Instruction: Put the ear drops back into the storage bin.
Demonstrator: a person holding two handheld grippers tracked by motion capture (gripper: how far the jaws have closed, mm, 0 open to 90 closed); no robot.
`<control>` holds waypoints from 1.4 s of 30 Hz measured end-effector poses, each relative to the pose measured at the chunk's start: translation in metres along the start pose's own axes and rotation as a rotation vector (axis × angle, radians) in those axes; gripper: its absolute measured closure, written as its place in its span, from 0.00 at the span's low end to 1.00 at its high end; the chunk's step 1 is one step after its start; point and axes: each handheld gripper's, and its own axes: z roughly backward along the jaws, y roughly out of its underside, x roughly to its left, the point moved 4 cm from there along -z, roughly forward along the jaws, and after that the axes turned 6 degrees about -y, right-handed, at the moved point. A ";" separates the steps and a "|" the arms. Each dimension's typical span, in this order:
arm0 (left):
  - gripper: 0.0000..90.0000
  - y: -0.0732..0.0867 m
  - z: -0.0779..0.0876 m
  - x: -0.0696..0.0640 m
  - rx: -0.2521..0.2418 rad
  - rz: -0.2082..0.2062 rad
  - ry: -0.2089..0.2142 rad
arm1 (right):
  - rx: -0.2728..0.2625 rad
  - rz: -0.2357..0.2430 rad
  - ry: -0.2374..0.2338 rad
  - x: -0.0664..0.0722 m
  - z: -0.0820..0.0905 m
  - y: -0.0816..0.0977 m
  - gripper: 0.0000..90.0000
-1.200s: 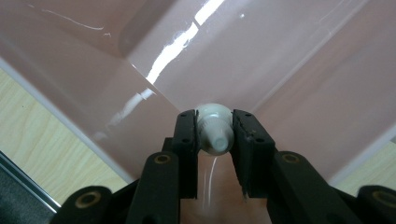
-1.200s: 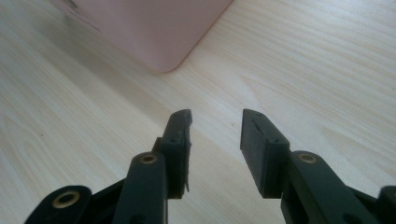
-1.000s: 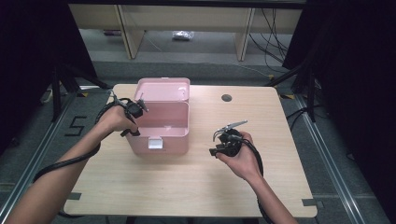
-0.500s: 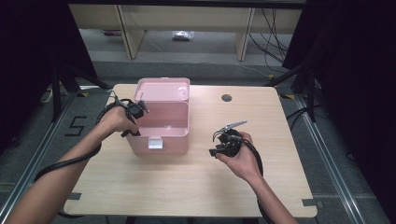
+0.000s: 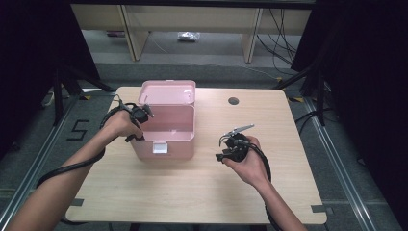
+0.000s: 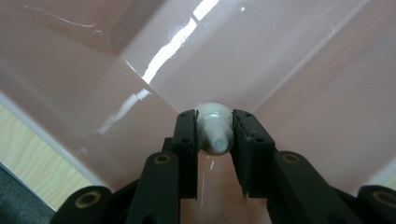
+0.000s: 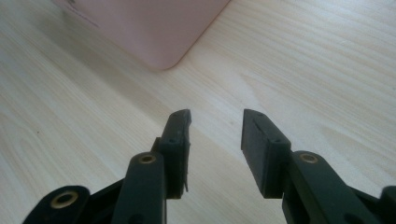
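While I watch from the high view, my left gripper reaches over the left wall of the pink box, which stands on the left half of the wooden table with its lid tilted up at the far side. Its 2 black jaws are clamped on a small white tube, one pad on each side, with the tube's narrow nozzle pointing back toward the camera in the left gripper view. That tube is held inside the box, above the glossy pink floor and close to where 2 inner walls meet. A strip of the table shows past the box wall at the lower left of that view.

My right gripper sits well apart from the box, to its right, low over the bare table near the middle. In the right gripper view its 2 jaws stand apart with a clear gap and only tabletop between them. A rounded corner of the box lies just beyond them, not touching. A small dark round hole marks the table's far edge.
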 end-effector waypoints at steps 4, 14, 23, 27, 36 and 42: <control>0.79 -0.001 0.000 0.000 -0.008 -0.008 -0.002 | -0.002 -0.013 0.000 0.001 0.000 0.000 0.70; 0.79 -0.001 -0.001 0.000 -0.012 0.000 0.000 | -0.001 -0.005 0.001 0.000 0.000 0.000 0.70; 0.79 -0.001 -0.002 -0.003 -0.009 0.025 0.008 | 0.008 -0.019 -0.003 0.002 0.000 0.000 0.70; 0.79 -0.002 -0.002 -0.003 -0.012 0.028 0.008 | 0.007 -0.027 0.000 0.003 0.001 0.000 0.70; 0.79 -0.002 -0.001 -0.001 0.016 -0.017 0.000 | 0.003 -0.017 -0.001 0.002 0.000 0.000 0.69; 0.79 -0.003 -0.003 -0.004 0.005 0.018 0.003 | -0.002 -0.006 -0.002 0.001 0.001 -0.001 0.69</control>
